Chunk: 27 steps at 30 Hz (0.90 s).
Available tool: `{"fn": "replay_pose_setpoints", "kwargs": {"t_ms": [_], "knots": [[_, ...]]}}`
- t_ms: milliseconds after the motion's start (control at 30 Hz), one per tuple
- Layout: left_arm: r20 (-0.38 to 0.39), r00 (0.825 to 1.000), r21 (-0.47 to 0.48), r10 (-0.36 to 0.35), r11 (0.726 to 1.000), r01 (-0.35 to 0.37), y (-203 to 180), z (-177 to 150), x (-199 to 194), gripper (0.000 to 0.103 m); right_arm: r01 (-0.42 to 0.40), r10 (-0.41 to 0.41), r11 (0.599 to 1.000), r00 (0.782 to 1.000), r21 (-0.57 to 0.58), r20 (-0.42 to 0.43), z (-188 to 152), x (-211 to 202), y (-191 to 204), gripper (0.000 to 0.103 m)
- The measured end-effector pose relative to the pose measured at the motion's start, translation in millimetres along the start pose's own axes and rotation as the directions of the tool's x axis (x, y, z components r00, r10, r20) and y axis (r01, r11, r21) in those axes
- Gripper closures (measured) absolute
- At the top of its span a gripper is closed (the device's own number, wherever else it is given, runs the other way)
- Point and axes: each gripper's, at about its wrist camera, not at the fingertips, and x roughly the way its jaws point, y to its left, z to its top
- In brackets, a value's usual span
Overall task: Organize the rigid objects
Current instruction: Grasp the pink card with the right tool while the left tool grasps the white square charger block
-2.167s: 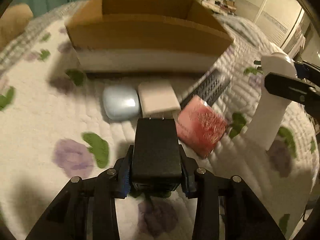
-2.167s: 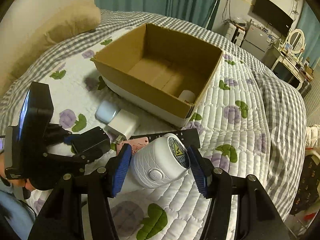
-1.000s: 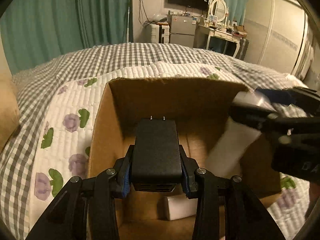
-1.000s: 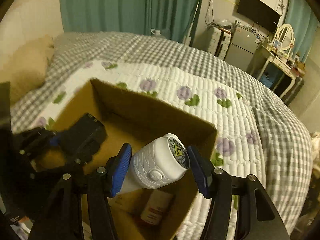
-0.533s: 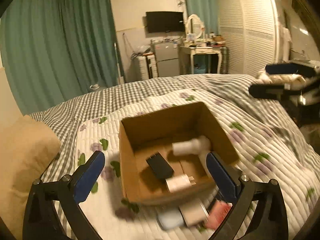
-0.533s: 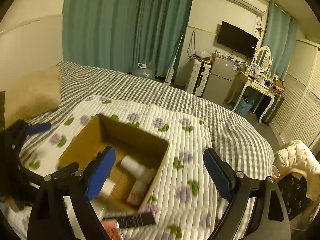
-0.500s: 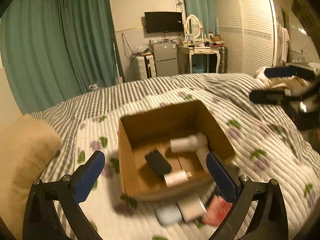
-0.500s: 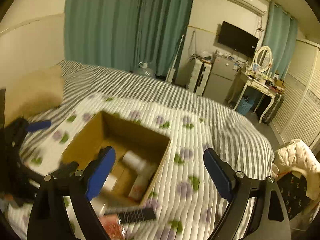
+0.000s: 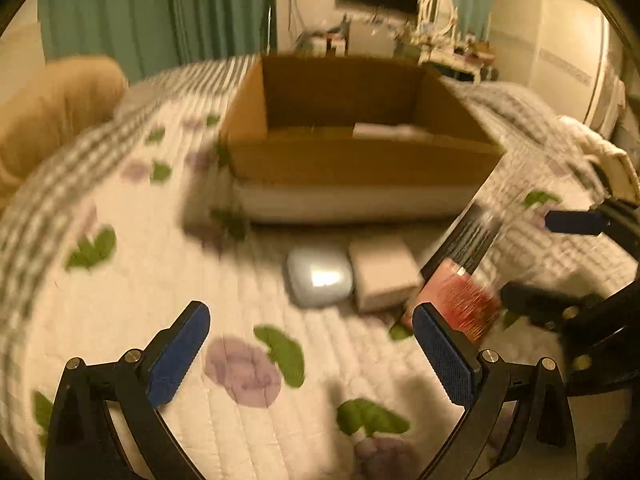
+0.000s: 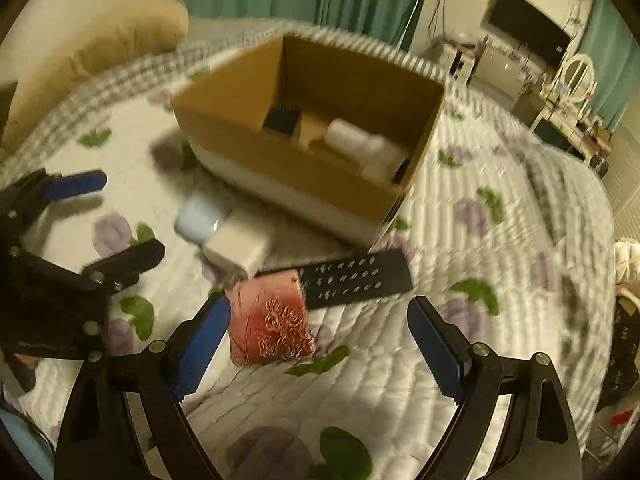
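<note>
An open cardboard box [image 9: 360, 160] [image 10: 280, 152] stands on the quilted bed and holds a black adapter [image 10: 282, 120] and a white device [image 10: 366, 146]. In front of it lie a pale blue case [image 9: 320, 278] [image 10: 198, 216], a white block [image 9: 384, 270] [image 10: 238, 246], a red embossed box [image 9: 460, 300] [image 10: 274, 322] and a black remote [image 9: 464, 240] [image 10: 356, 278]. My left gripper [image 9: 312, 354] is open and empty, low over the quilt before the blue case. My right gripper [image 10: 320, 350] is open and empty, just above the red box.
A tan pillow [image 9: 52, 96] [image 10: 100, 56] lies at the back left. Teal curtains, a TV and a dressing table stand behind the bed. The quilt [image 10: 500, 240] runs on to the right of the box. The left gripper shows at the left of the right wrist view [image 10: 80, 224].
Both grippers let go of the black adapter and the white device into the box, rose, and have now come back down open toward the objects in front of the box.
</note>
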Motion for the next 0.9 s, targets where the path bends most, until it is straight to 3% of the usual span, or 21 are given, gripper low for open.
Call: {"fn": "replay_pose_setpoints", "kwargs": {"t_ms": [300,600,667,700,900], "knots": [[0.005,0.999,-0.053,0.038,0.998,-0.038,15.2,-3.3,-1.1,0.0,0.017,-0.046,0.987,0.984,-0.162,-0.173,-0.4,50.0,30.6,0.013],[-0.011,0.998,-0.029,0.063,0.998,-0.063,13.2,-5.0,7.2,0.0,-0.047,-0.02,0.974,0.957,-0.223,-0.29,1.4,88.0,47.5,0.018],[-0.011,0.998,-0.031,0.06,0.998,-0.06,13.9,-5.1,6.8,0.0,-0.05,-0.017,0.974,0.956,-0.222,-0.291,2.9,90.9,49.6,0.033],[-0.012,0.998,-0.032,0.057,0.998,-0.057,14.6,-5.1,6.5,0.0,-0.04,-0.026,0.973,0.96,-0.226,-0.279,3.6,88.9,49.9,0.035],[-0.012,0.999,-0.032,0.033,0.999,-0.033,16.3,-4.3,3.2,0.0,-0.006,-0.032,0.975,0.985,-0.223,-0.168,1.3,51.2,44.8,0.036]]}}
